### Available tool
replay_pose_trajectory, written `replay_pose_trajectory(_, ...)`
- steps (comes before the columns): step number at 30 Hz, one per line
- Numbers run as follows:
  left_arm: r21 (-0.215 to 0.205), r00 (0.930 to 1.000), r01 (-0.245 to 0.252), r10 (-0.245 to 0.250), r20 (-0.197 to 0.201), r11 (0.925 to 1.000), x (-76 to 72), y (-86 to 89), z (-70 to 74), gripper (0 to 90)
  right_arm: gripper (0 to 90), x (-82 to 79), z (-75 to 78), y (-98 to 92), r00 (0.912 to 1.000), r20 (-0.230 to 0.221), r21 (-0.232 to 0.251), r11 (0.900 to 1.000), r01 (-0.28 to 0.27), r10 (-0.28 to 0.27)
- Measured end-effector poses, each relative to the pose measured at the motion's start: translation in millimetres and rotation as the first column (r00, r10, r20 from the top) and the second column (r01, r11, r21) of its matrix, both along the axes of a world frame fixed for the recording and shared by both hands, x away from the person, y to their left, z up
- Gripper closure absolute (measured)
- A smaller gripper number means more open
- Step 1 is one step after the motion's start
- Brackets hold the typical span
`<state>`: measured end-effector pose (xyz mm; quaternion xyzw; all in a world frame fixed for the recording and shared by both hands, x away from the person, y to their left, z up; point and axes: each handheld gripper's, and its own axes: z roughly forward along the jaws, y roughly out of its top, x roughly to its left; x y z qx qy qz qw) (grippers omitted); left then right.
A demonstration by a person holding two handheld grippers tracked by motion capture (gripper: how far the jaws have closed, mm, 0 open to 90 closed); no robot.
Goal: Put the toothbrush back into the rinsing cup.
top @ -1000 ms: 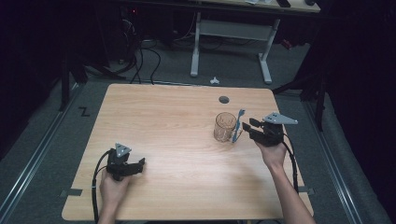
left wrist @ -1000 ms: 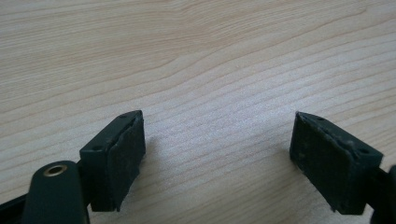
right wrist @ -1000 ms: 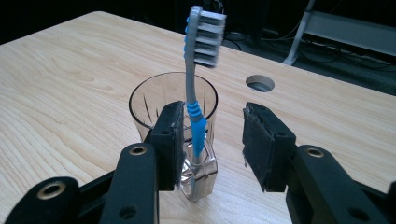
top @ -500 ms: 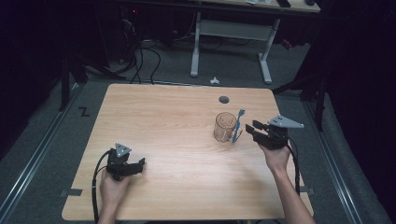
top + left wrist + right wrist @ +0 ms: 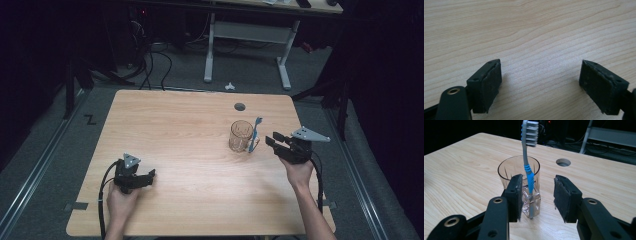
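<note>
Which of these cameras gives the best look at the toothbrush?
The right gripper view: the toothbrush stands close up, bristles on top, leaning against the glass. In the high view it is a small blue sliver beside the glass.

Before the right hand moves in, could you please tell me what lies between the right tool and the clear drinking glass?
In the high view, only bare wooden tabletop separates the right tool from the glass.
</note>
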<state>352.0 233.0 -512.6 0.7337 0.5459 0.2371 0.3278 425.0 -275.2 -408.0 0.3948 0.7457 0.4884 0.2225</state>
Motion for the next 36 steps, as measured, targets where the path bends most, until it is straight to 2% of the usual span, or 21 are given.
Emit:
replay_pose_trajectory(12, 0.000, 1.0000, 0.000, 0.000, 0.000, 1.0000, 0.0, 0.0, 0.0, 18.7, 58.9, -7.3, 1.0, 0.5, 0.9999, 0.004, 0.008, 1.000, -0.017, 0.017)
replay_pose_trajectory(22, 0.000, 1.0000, 0.000, 0.000, 0.000, 1.0000, 0.0, 0.0, 0.0, 18.7, 58.8, -11.8, -5.3, -8.2, 0.9999, -0.013, 0.021, 1.000, -0.002, 0.002)
replay_pose_trajectory(36, 0.000, 1.0000, 0.000, 0.000, 0.000, 1.0000, 0.0, 0.0, 0.0, 18.7, 58.2, -19.1, -8.6, -12.0, 1.0000, -0.009, 0.032, 0.999, 0.001, -0.001)
